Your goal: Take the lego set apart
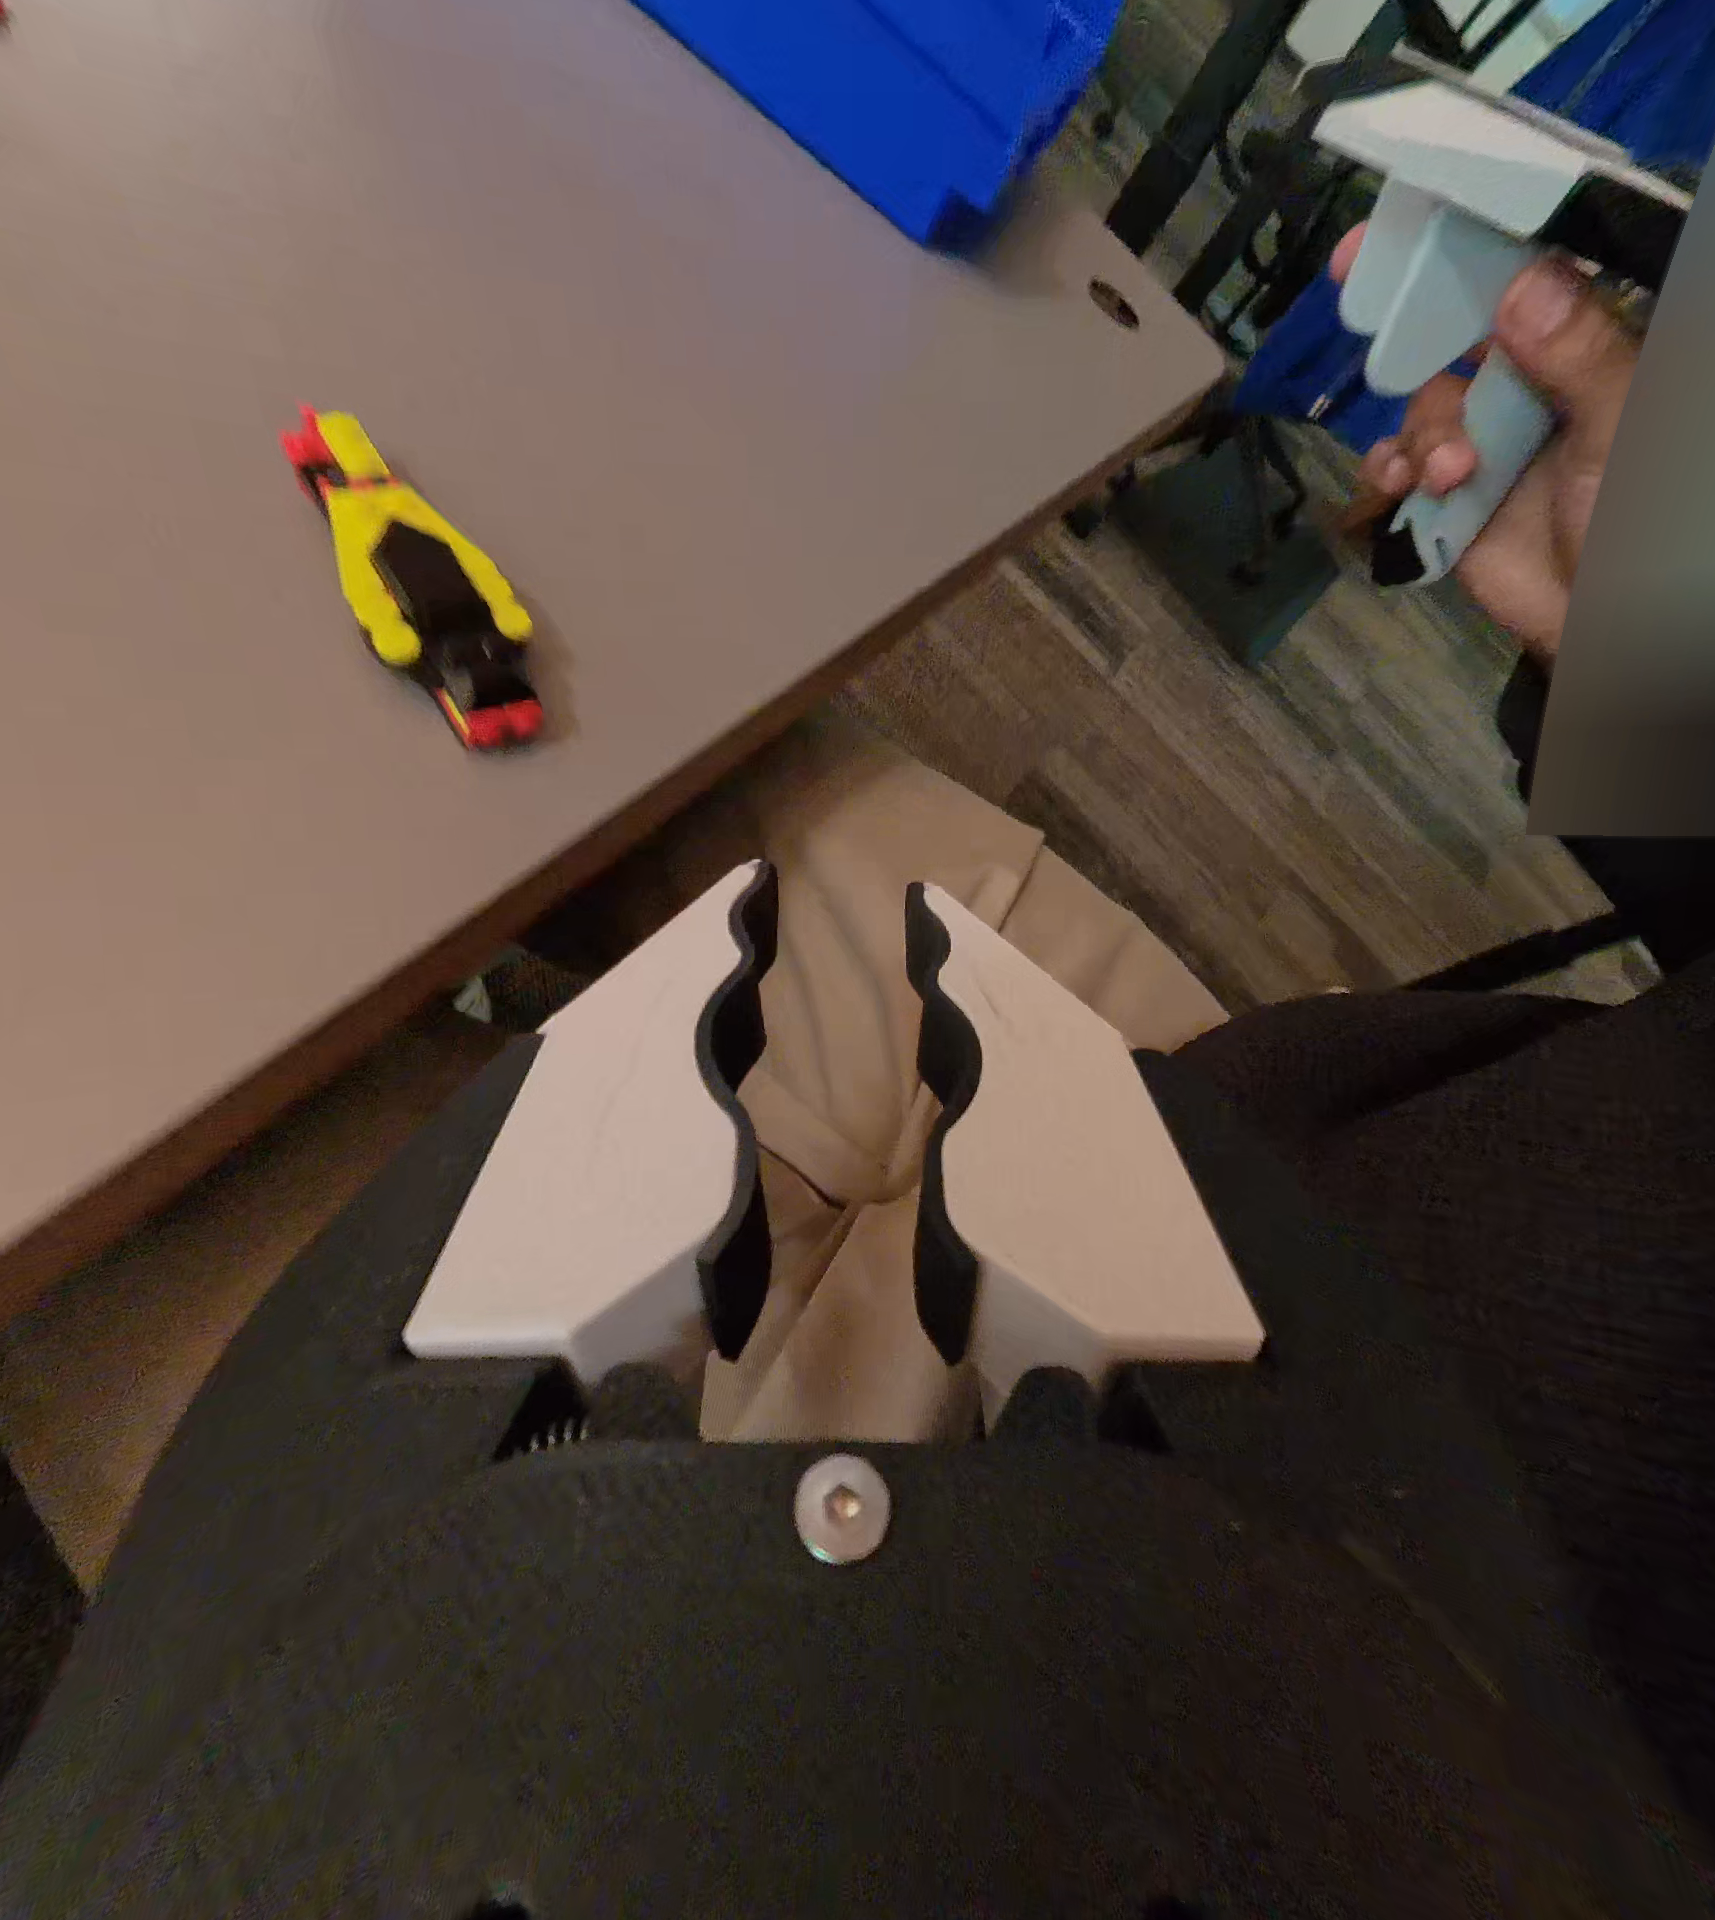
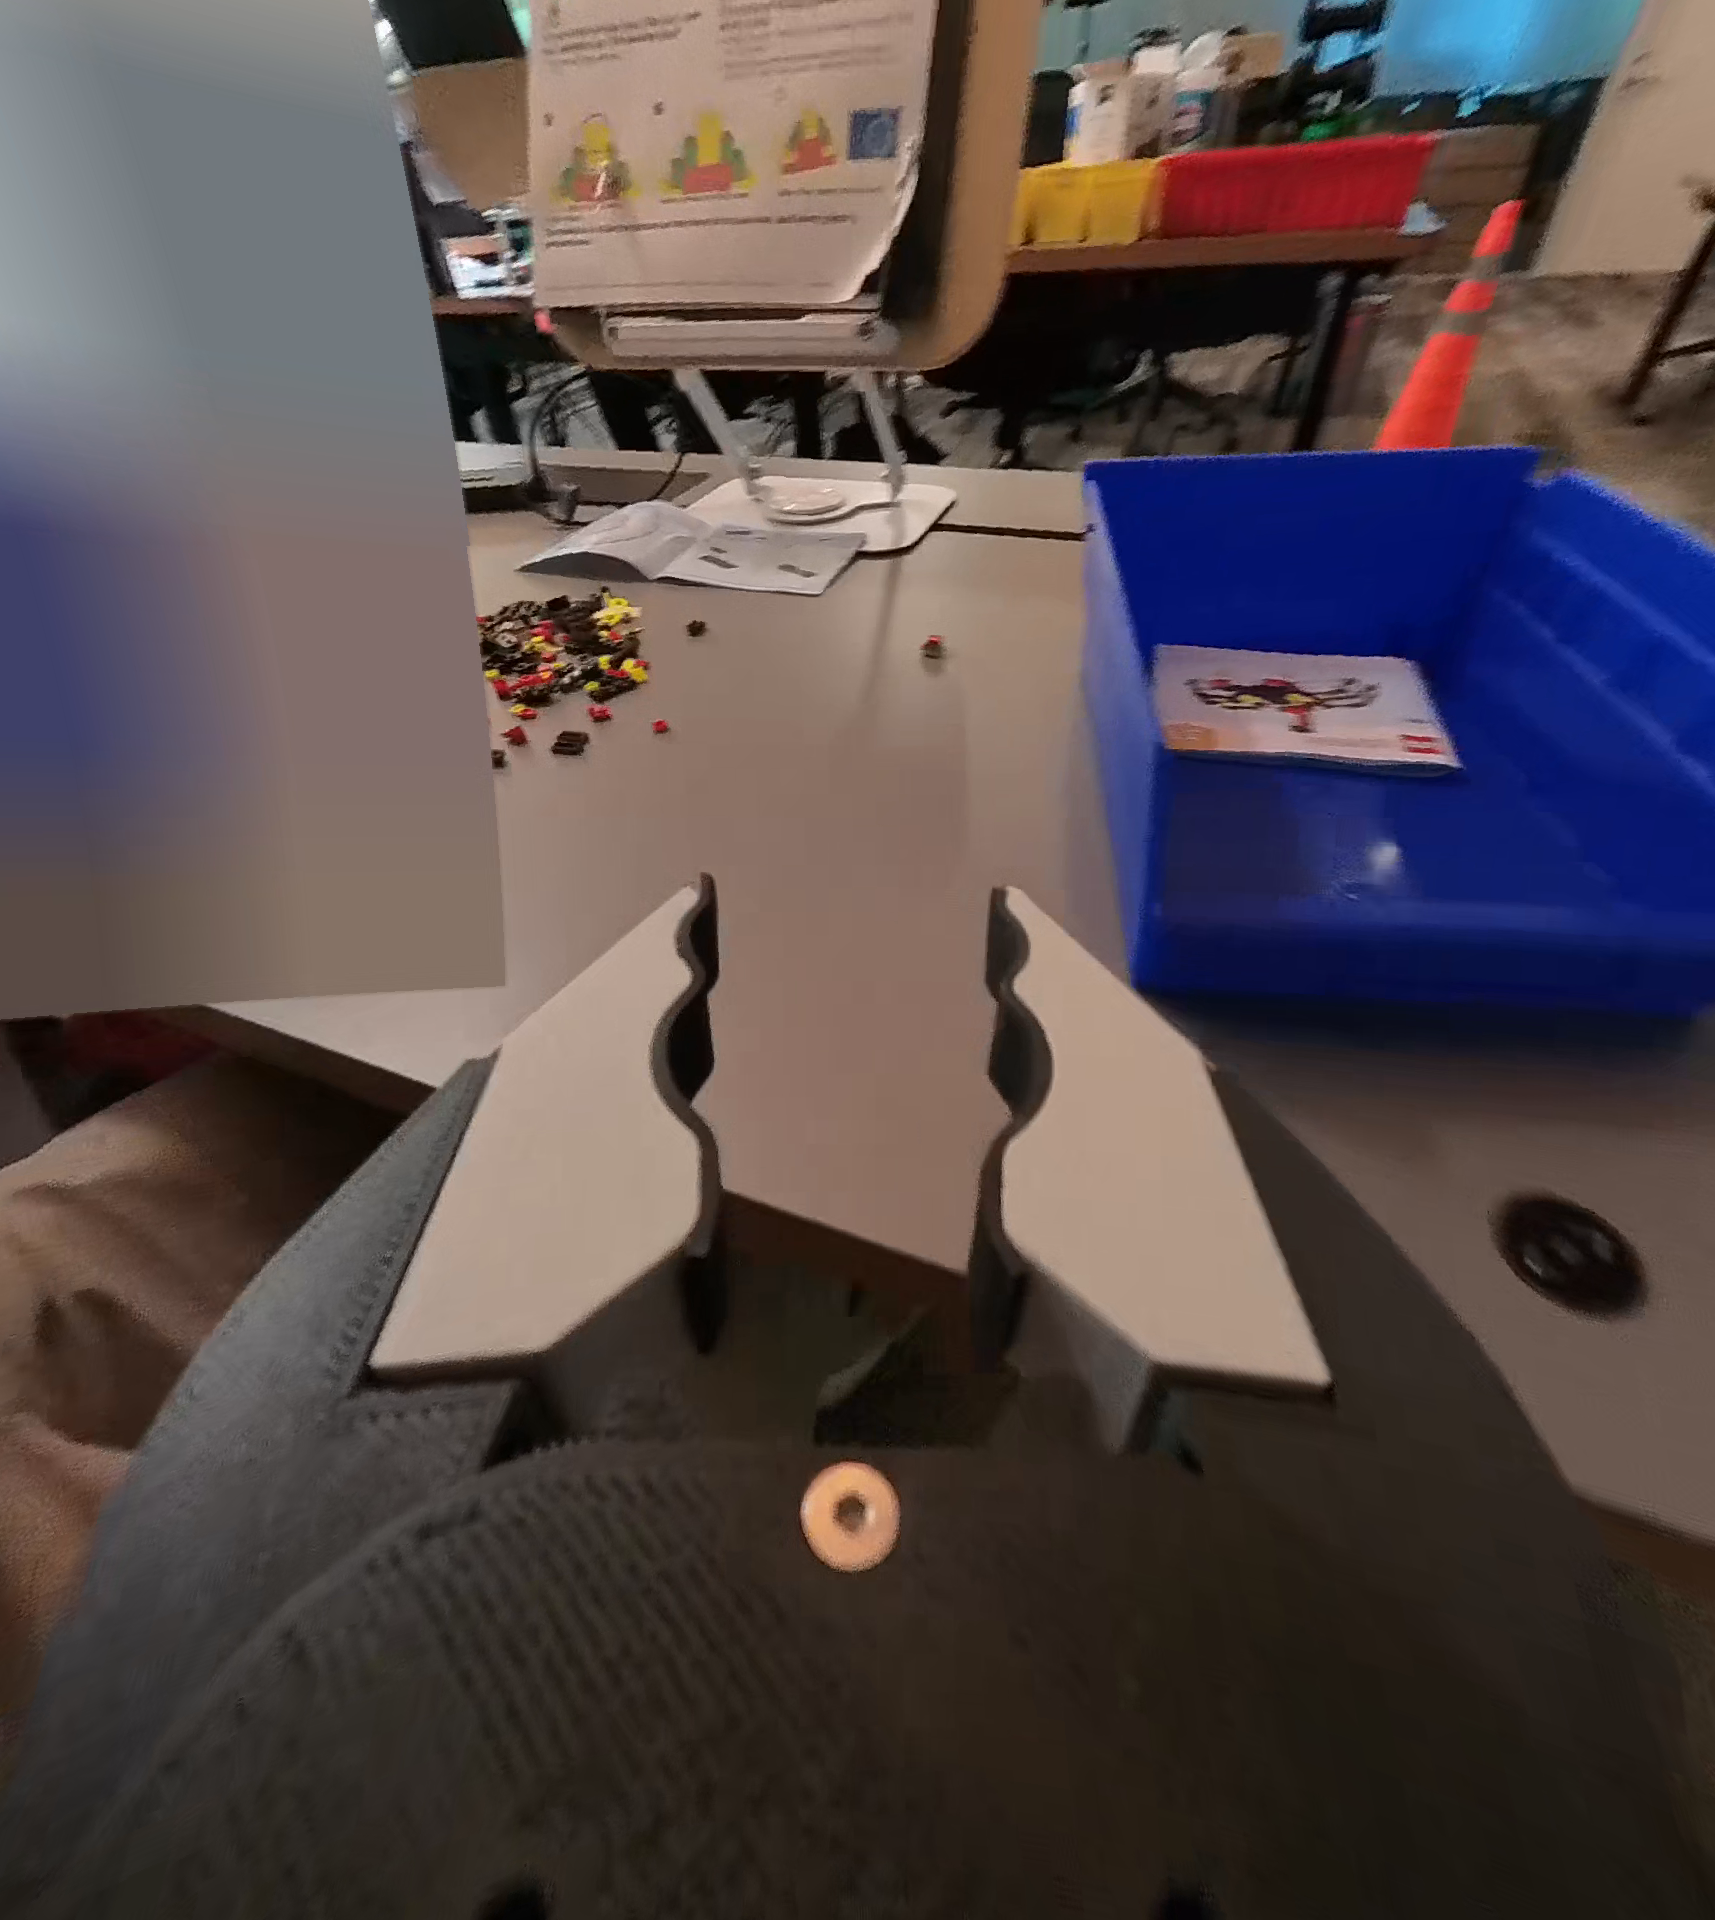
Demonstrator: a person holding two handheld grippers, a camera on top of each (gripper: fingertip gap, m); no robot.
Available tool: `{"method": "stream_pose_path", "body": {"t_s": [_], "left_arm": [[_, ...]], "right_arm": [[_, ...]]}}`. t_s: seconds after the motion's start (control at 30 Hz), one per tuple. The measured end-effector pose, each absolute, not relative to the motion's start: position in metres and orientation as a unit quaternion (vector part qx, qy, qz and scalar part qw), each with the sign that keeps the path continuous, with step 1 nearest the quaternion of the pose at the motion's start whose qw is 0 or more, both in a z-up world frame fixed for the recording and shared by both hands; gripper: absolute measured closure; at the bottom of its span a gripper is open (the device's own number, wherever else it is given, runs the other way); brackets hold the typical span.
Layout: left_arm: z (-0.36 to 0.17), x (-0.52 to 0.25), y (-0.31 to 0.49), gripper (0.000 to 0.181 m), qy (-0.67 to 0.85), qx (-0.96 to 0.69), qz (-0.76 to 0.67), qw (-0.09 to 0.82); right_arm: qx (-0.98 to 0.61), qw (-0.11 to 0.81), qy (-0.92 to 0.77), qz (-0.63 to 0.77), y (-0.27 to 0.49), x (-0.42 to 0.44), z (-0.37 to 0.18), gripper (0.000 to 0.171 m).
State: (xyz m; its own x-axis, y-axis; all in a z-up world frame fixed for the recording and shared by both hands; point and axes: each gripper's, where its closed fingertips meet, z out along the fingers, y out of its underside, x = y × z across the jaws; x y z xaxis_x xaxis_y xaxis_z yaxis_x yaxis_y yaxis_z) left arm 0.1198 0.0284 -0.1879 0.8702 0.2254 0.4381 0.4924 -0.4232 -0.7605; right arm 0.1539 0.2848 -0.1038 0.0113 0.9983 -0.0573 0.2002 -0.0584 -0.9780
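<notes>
The lego set (image 1: 413, 582) is an elongated yellow build with a black centre and red end pieces, lying flat on the smooth grey counter (image 1: 624, 416), well in from its near edge. The left gripper (image 1: 840, 904) hangs off the counter's near edge above tan fabric, its fingers (image 1: 604, 1143) narrowly parted and holding nothing; they are flat white plates with wavy black inner pads. The right gripper (image 2: 851, 904) sits at the counter's near edge, fingers moderately wide and empty. A glossy blue plastic bin (image 2: 1455, 935) at the right edge holds a booklet (image 2: 1300, 717). Loose bricks (image 2: 567, 660), small and black, red and yellow, lie scattered toward the far edge.
</notes>
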Motion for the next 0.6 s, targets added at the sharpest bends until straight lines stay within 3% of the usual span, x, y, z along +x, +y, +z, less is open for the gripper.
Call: {"method": "stream_pose_path", "body": {"t_s": [0.2, 0.37, 0.47, 0.53, 0.6], "left_arm": [[-0.191, 0.156, -0.002, 0.160, -0.218, -0.837, -0.112, 0.489], [-0.191, 0.182, -0.017, 0.161, -0.244, -0.824, -0.141, 0.491], [-0.193, 0.188, -0.022, 0.162, -0.250, -0.823, -0.136, 0.492], [-0.195, 0.192, -0.023, 0.162, -0.257, -0.822, -0.136, 0.490], [-0.199, 0.196, -0.022, 0.163, -0.261, -0.819, -0.146, 0.489]], "right_arm": [[-0.557, 0.481, -0.504, 0.452, 0.278, 0.208, -0.090, 0.109], [-0.528, 0.516, -0.578, 0.347, 0.278, 0.228, -0.112, 0.120], [-0.518, 0.392, -0.690, 0.320, 0.250, 0.239, -0.172, 0.134], [-0.482, 0.276, -0.795, 0.244, 0.241, 0.263, -0.239, 0.135], [-0.426, 0.225, -0.864, 0.147, 0.267, 0.285, -0.310, 0.146]]}}
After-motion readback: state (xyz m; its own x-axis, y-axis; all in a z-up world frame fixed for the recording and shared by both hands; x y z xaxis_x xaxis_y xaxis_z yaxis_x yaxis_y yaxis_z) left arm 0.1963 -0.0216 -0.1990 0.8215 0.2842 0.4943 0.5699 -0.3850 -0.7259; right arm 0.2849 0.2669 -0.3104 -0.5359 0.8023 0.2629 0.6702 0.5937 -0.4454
